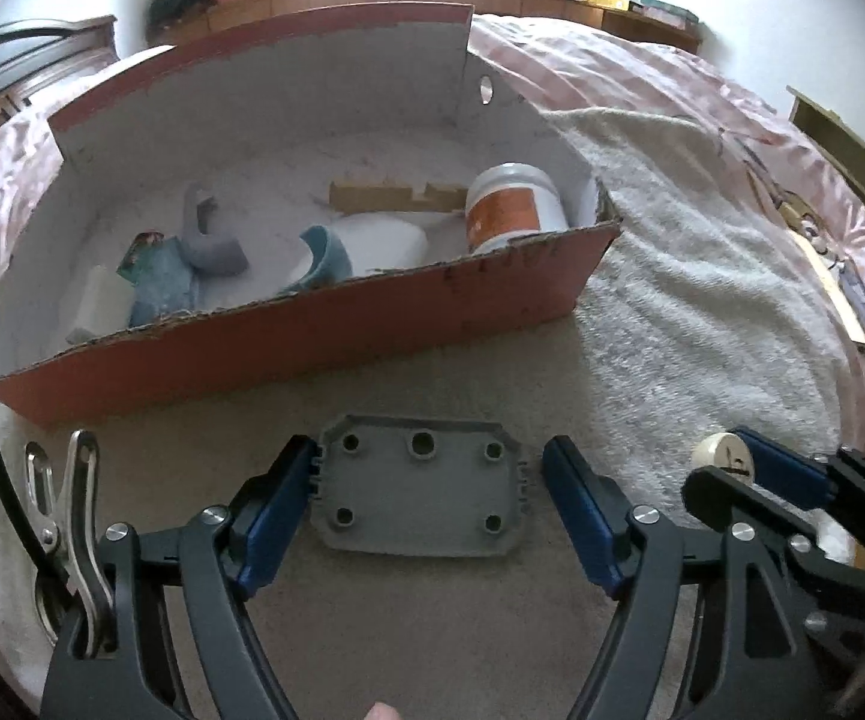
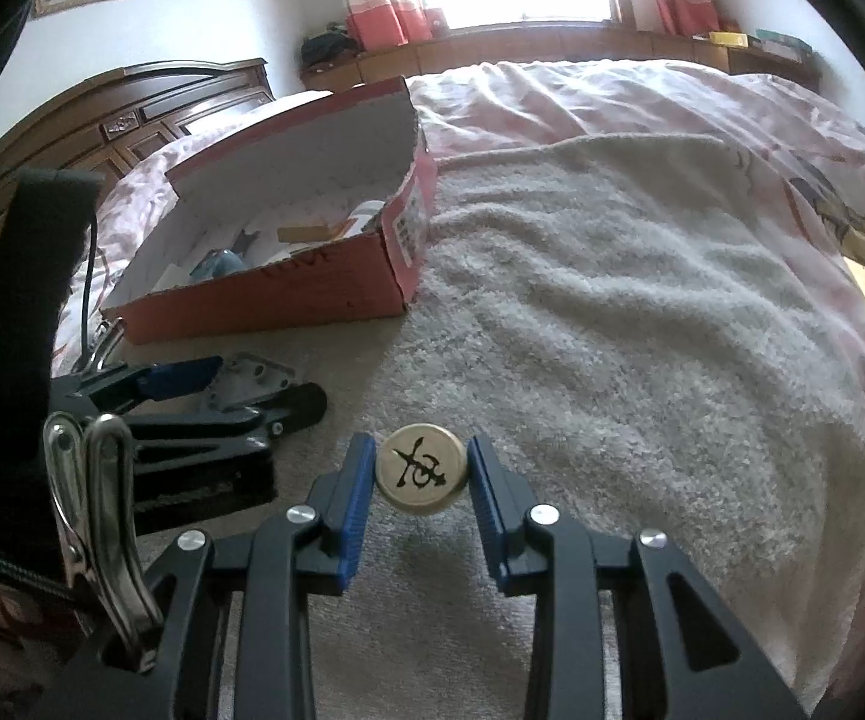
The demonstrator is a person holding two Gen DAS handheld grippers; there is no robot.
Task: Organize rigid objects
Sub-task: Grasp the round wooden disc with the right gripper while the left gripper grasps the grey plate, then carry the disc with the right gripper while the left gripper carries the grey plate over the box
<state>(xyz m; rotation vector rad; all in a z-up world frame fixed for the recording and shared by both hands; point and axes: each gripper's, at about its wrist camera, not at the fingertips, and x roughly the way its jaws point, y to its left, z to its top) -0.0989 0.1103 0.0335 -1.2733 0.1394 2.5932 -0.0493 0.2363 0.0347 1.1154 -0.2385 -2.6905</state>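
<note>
A grey plastic plate (image 1: 420, 498) with several round holes lies flat on the beige towel, between the fingers of my left gripper (image 1: 432, 462). That gripper is open; its left pad is close to the plate's edge and the right pad stands clear of it. My right gripper (image 2: 422, 450) is shut on a round wooden chess piece (image 2: 420, 471) with a black character, held just above the towel. In the left wrist view the same chess piece (image 1: 721, 455) shows at the lower right. A red cardboard box (image 1: 312, 330) stands just beyond the plate.
The box holds a white jar with an orange label (image 1: 513, 207), a teal-and-white cup (image 1: 360, 252), a grey curved part (image 1: 210, 240), a teal packet and a white block. The beige towel (image 2: 612, 330) covers a pink bed sheet. A wooden headboard (image 2: 132, 114) stands at the left.
</note>
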